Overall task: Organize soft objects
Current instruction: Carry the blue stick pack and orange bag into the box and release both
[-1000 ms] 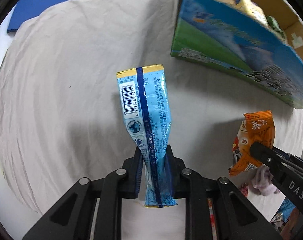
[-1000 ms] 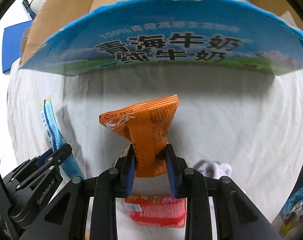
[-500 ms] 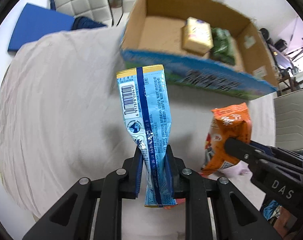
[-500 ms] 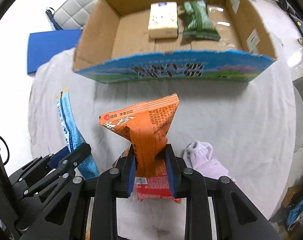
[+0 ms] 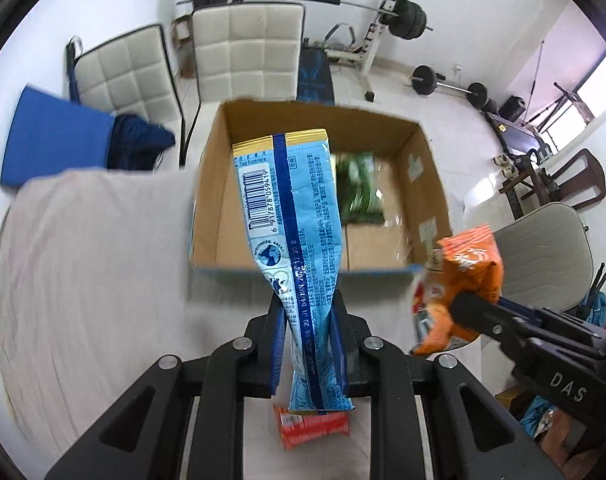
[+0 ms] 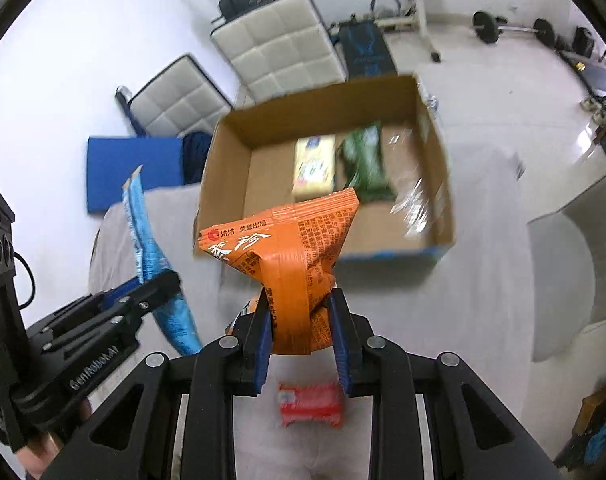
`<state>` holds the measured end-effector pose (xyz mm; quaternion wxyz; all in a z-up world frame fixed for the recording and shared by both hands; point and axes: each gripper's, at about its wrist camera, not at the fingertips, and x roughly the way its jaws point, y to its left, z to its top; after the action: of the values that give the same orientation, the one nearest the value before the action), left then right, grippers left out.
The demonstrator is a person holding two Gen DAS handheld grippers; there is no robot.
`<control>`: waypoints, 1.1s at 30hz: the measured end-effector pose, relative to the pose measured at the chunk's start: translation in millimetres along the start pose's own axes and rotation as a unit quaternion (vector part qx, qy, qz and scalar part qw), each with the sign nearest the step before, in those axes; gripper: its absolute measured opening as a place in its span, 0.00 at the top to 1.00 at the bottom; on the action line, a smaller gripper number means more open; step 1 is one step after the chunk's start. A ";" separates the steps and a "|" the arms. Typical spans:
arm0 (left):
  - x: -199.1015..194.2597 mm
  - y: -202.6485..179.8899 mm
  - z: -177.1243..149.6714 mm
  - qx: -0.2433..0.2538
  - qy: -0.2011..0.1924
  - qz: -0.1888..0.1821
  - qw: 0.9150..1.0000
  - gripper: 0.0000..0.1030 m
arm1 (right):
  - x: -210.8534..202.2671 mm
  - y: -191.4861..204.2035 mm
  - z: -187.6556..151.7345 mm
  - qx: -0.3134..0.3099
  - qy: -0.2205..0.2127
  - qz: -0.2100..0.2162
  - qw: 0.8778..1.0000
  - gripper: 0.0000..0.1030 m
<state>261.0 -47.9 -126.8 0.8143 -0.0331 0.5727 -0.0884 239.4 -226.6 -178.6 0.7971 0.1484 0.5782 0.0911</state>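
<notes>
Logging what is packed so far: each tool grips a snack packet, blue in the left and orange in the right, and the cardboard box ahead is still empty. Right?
Not quite: the cardboard box is not empty. The right wrist view shows a yellow packet and a green packet lying inside it. The rest holds: the left tool grips the blue packet, the right tool the orange packet.

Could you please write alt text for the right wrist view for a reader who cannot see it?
The right gripper pinches an orange snack packet above a cloth-covered table, facing an open cardboard box holding a yellow packet and a green packet. At left, the left gripper holds a blue packet; a red packet lies below.
</notes>
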 end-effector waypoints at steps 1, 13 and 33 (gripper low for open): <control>-0.8 -1.0 11.2 0.004 -0.003 -0.001 1.000 0.83 | -2.1 -3.6 9.9 0.002 -0.005 -0.005 1.000 0.73; 61.5 10.5 124.1 0.049 0.024 0.050 0.997 0.83 | 61.4 -51.2 104.0 0.027 0.021 -0.100 0.994 0.73; 214.2 37.5 164.9 0.023 0.174 0.087 0.981 0.70 | 184.1 -53.9 109.8 -0.016 0.146 -0.171 0.974 0.70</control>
<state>490.1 -57.9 -274.8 0.7074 0.0515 0.7040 -0.0349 400.1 -233.3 -330.2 0.7099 0.0191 0.7039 -0.0168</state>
